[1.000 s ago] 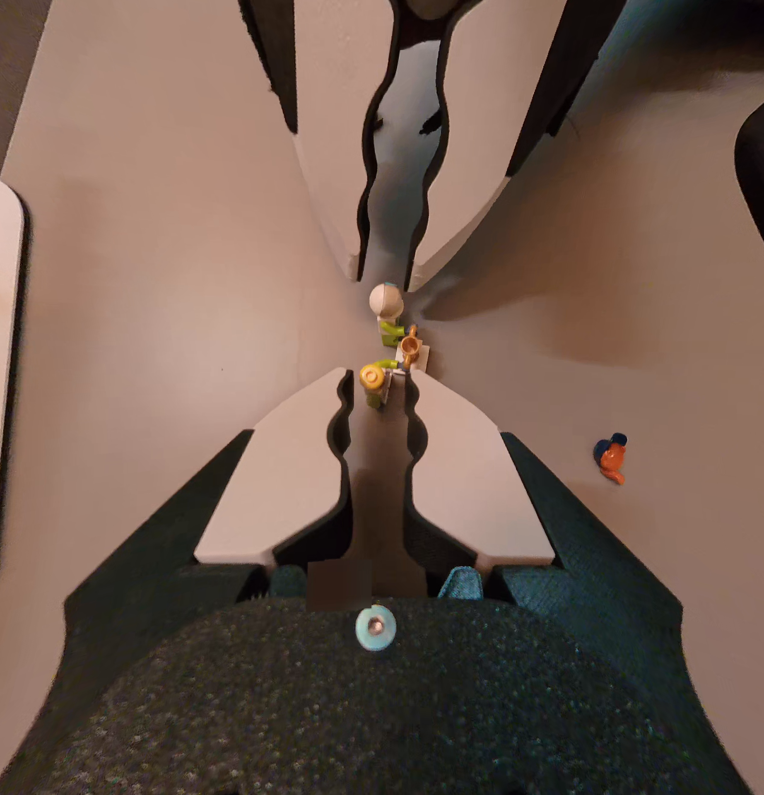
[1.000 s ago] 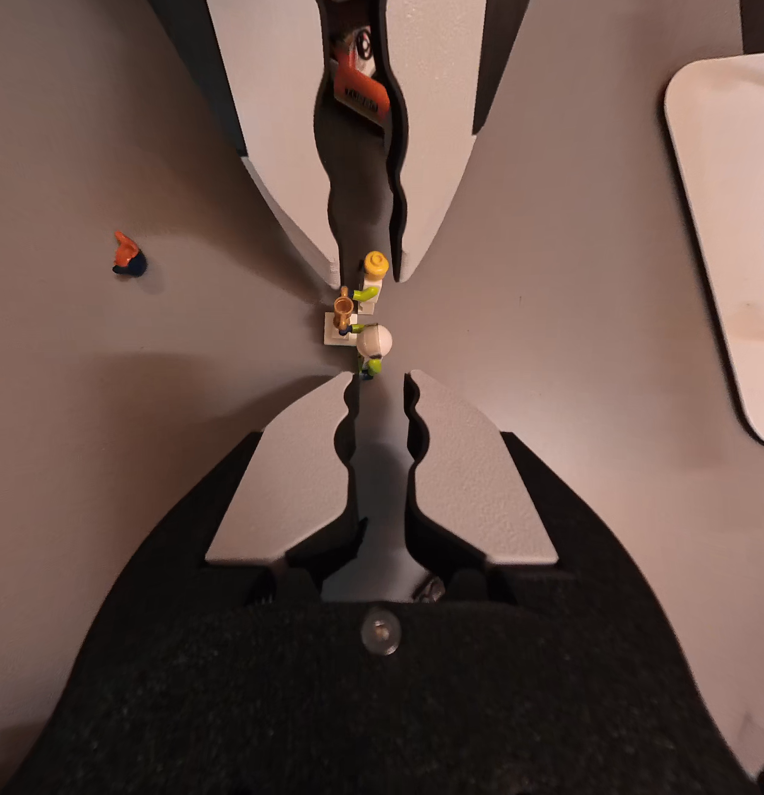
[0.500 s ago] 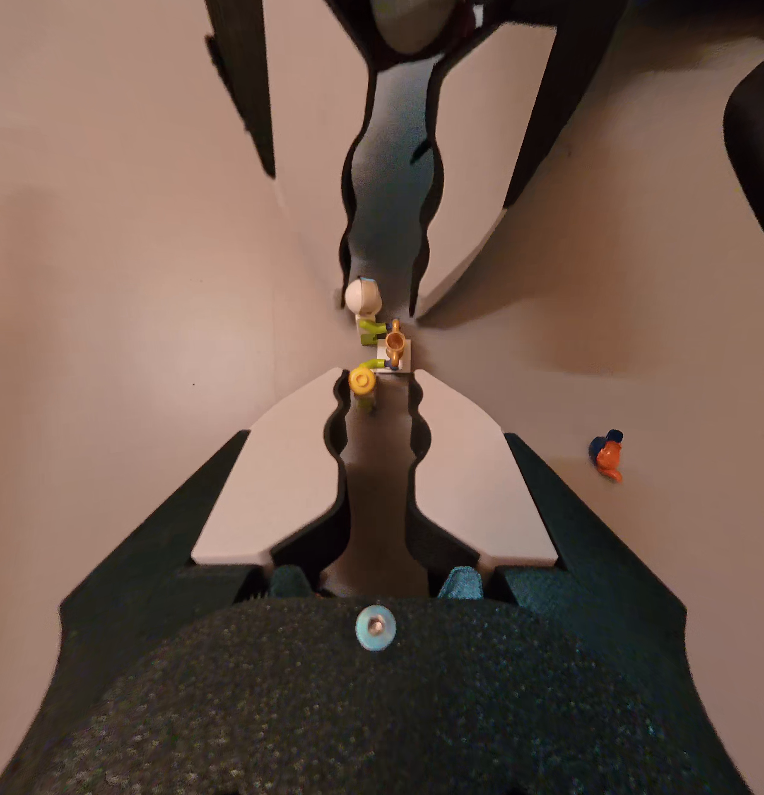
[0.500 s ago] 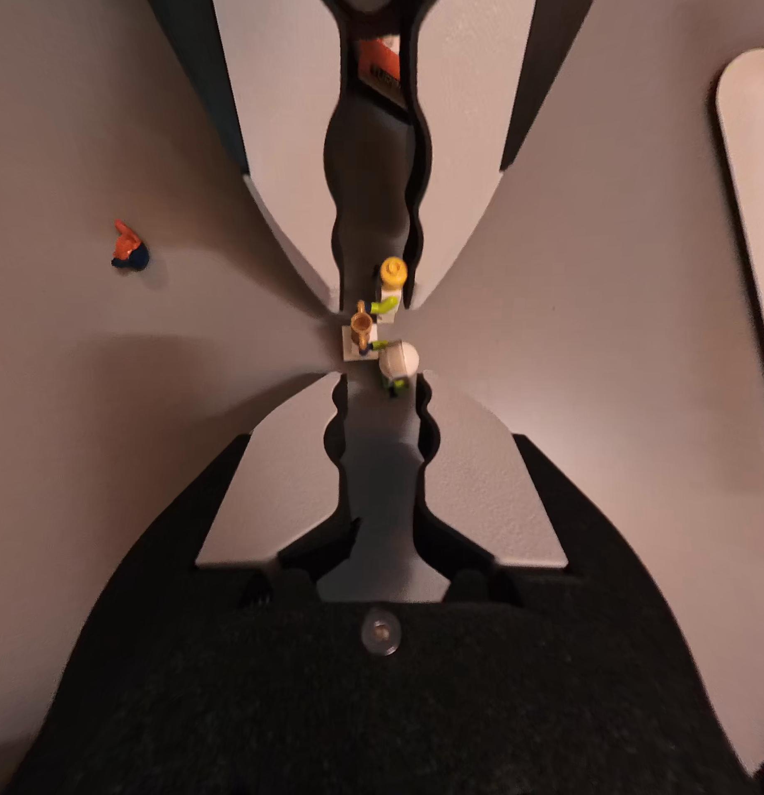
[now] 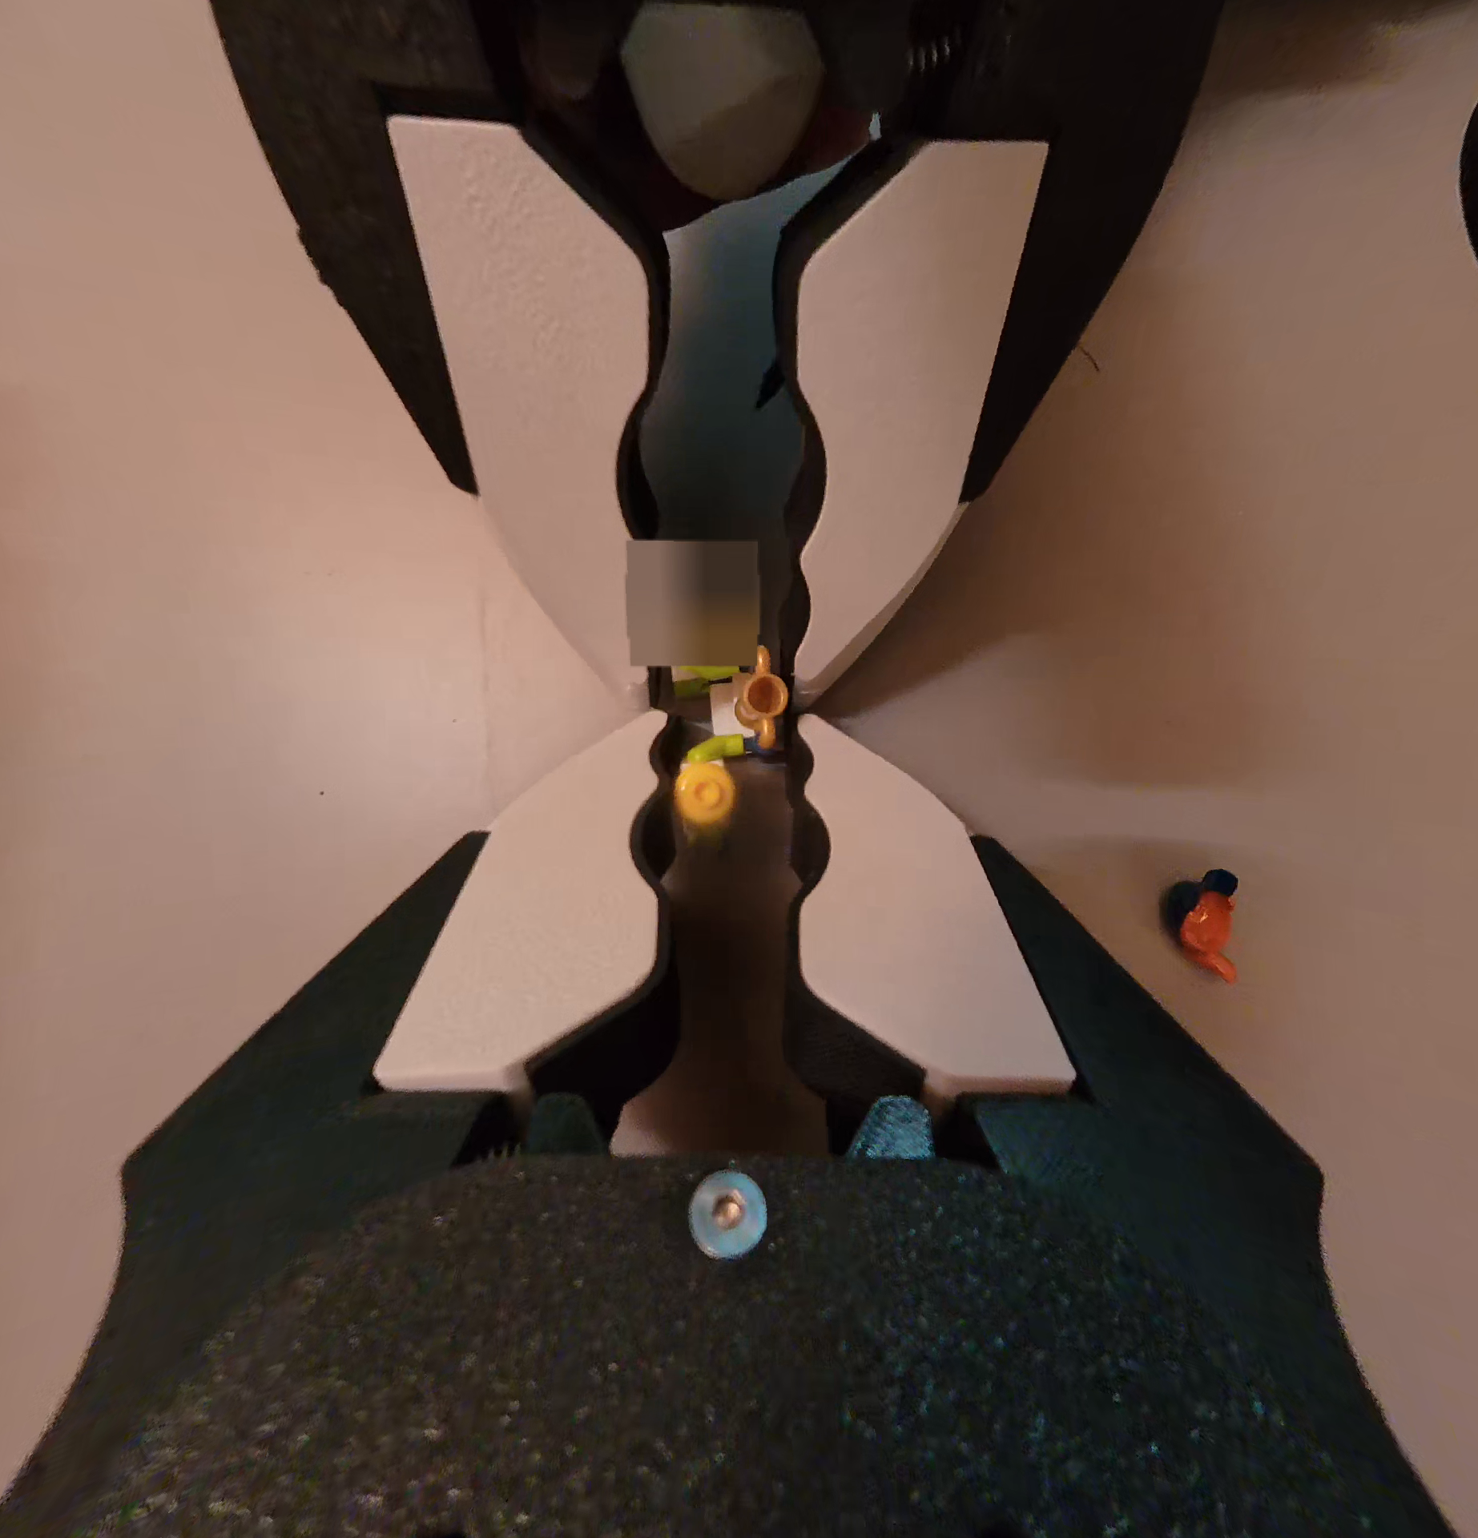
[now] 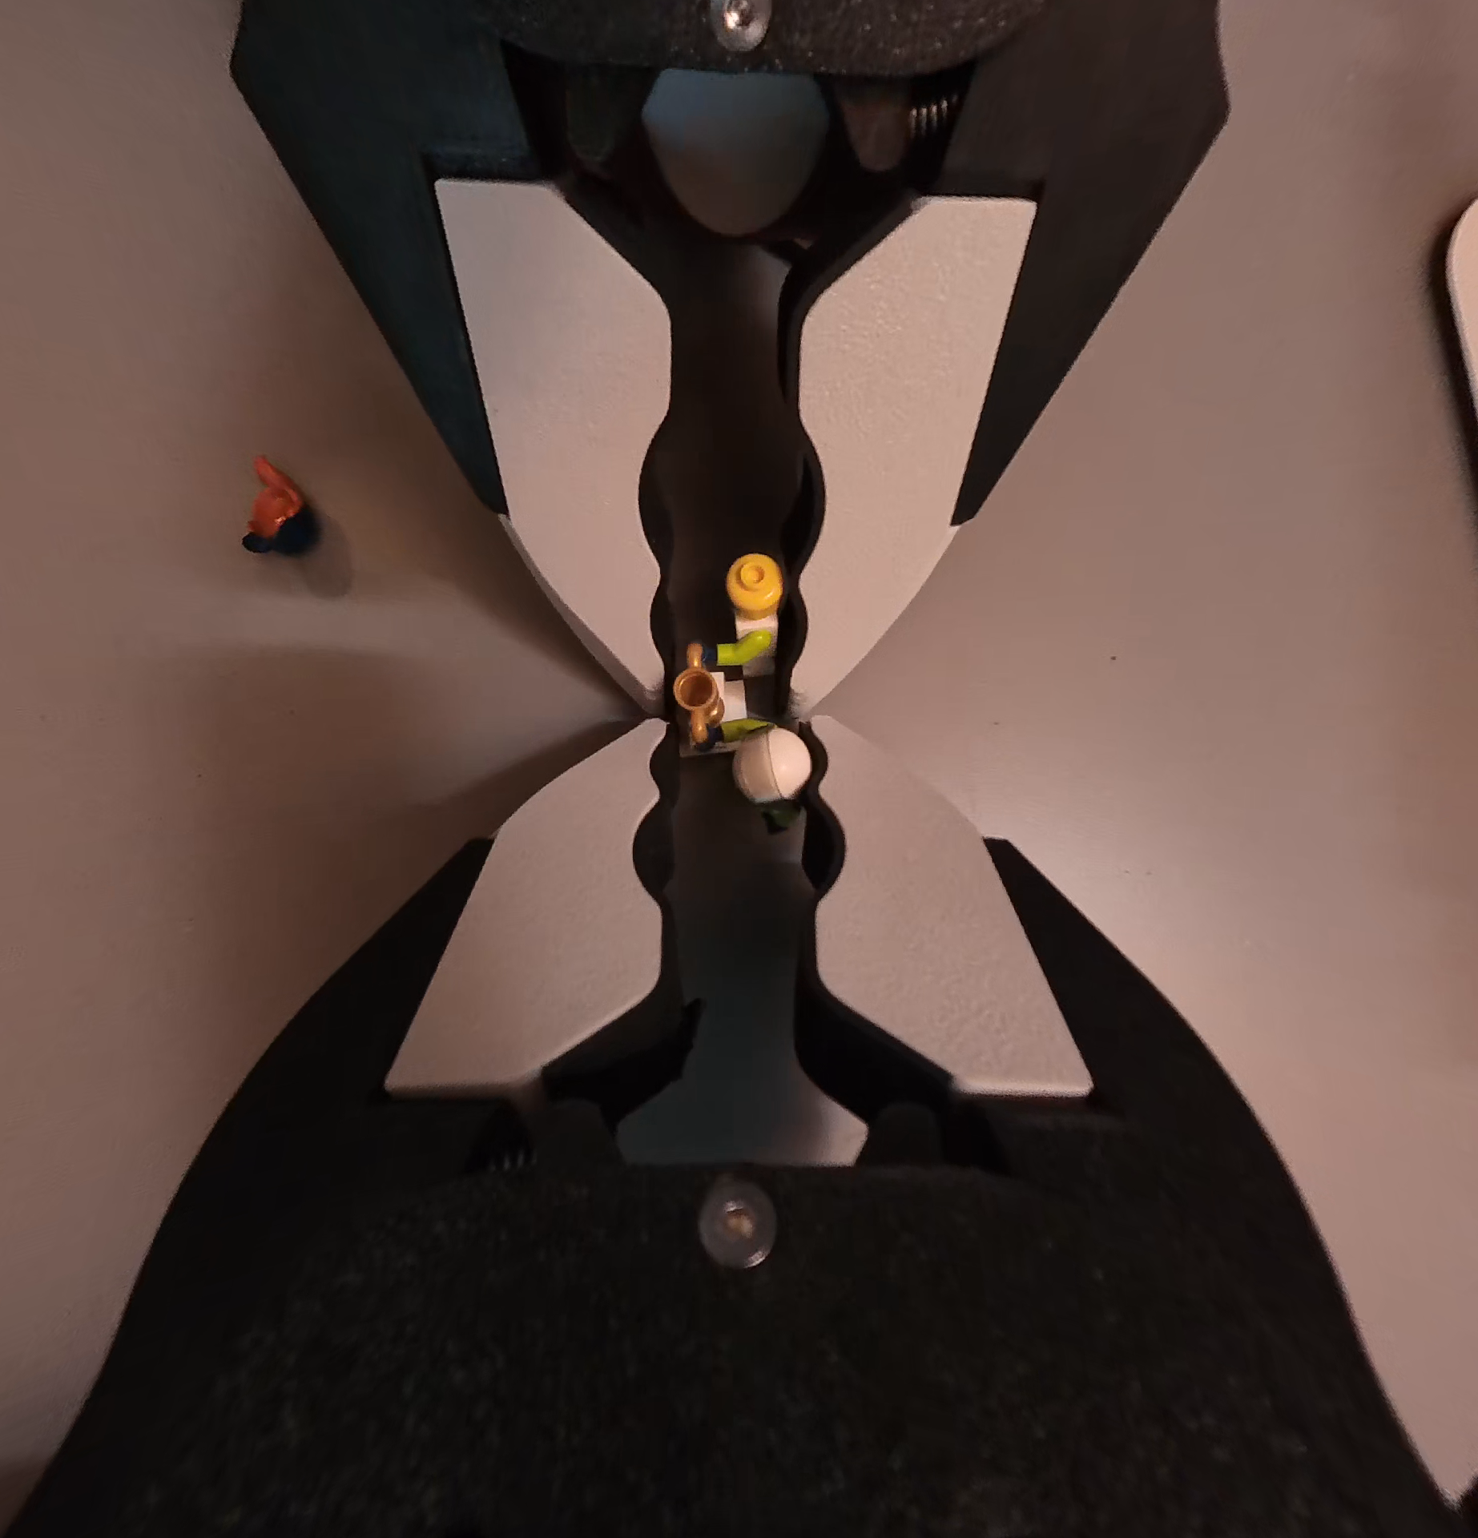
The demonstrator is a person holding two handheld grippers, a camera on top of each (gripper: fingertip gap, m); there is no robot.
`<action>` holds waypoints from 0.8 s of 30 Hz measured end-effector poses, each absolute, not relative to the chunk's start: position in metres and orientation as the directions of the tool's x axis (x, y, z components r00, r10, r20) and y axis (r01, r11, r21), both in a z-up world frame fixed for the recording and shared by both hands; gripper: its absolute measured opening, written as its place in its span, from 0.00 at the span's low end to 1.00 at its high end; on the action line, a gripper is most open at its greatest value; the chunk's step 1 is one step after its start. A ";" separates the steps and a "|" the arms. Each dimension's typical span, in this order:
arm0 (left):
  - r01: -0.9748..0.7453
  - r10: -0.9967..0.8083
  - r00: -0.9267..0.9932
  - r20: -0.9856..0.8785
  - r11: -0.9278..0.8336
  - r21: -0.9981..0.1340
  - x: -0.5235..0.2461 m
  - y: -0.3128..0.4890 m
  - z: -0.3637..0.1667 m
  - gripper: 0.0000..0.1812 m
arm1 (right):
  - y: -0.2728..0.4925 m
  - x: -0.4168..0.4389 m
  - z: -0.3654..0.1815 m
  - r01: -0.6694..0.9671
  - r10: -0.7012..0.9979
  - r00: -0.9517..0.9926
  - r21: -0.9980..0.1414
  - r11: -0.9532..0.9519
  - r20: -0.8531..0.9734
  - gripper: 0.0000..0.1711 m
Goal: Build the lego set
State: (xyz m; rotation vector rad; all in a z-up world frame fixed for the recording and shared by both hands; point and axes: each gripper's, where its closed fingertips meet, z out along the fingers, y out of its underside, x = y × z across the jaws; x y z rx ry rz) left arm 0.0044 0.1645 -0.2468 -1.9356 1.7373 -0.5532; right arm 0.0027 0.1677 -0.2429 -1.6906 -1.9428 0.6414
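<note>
On the pale worktop (image 6: 1135, 749), a loose orange and dark blue piece (image 6: 273, 512) lies well apart to one side, while the two lego figures and their gold cup (image 6: 698, 691) stand on a small white plate in the middle. The left hand-held gripper (image 5: 723, 749) brackets the yellow-headed figure (image 5: 704, 795) and the right hand-held gripper (image 6: 731, 745) the white-helmeted figure (image 6: 773, 766), tips nearly touching, both with jaws parted and gripping nothing. This looks like the lining-up step; next, I judge, each must close squarely without toppling the figures.
</note>
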 end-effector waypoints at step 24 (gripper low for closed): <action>-0.818 -0.998 0.042 0.048 -0.062 -0.571 0.004 0.162 -0.248 0.11 | 0.166 0.004 -0.238 0.734 0.992 -0.129 -0.671 0.105 0.014 0.12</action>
